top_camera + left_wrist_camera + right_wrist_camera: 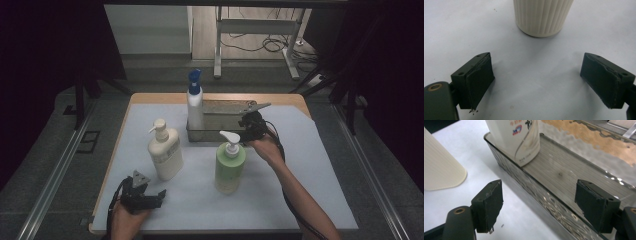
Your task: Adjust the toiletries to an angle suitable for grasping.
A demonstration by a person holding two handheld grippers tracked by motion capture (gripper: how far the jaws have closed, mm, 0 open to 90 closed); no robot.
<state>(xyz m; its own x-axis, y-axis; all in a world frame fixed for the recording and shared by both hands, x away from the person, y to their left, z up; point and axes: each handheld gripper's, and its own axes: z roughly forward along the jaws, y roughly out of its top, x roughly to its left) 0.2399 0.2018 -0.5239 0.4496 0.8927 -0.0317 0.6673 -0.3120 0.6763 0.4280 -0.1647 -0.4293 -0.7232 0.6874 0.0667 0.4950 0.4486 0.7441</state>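
One white bottle [195, 102] upright (nozzle leftward)

1. the left gripper [159, 193] sat low at the near left, held in the left hand [127, 220], its jaws spread wide with nothing between them.
2. the right forearm [300, 195] reached forward from the lower right.
3. the right hand [267, 149] held the right gripper [244, 121], its jaws apart and empty.
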